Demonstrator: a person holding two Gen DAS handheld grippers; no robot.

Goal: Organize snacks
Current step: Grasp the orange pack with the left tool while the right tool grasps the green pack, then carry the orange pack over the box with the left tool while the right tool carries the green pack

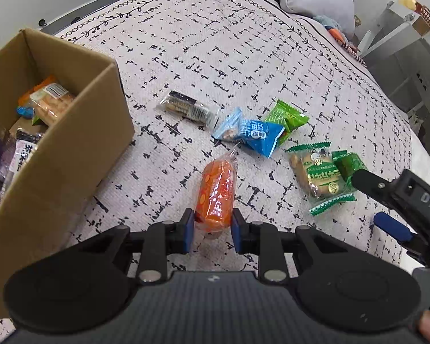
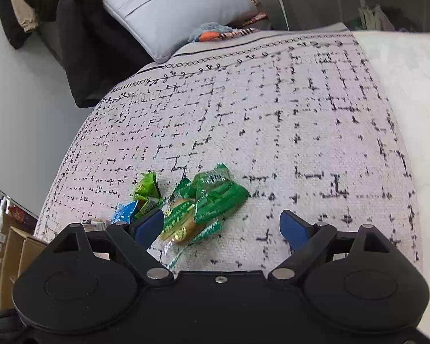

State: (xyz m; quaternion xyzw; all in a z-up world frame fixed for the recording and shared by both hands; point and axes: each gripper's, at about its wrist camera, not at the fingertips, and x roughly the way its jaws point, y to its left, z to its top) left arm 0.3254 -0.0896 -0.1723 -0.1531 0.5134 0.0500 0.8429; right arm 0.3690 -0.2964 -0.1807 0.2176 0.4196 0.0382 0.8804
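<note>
The left gripper (image 1: 210,230) pinches the near end of a crinkly orange cylindrical snack pack (image 1: 216,193) pointing lengthwise away across the woven bedspread (image 1: 243,66), while the right gripper (image 2: 222,228) gapes wide beside glossy green packets (image 2: 218,196).

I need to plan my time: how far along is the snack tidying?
Partly done: several packets already lie in the cardboard box. In hand: the left gripper is closed on the orange packet; the right gripper is open by the green biscuit packet. Left: the dark packet, blue packet and green ones.
</note>
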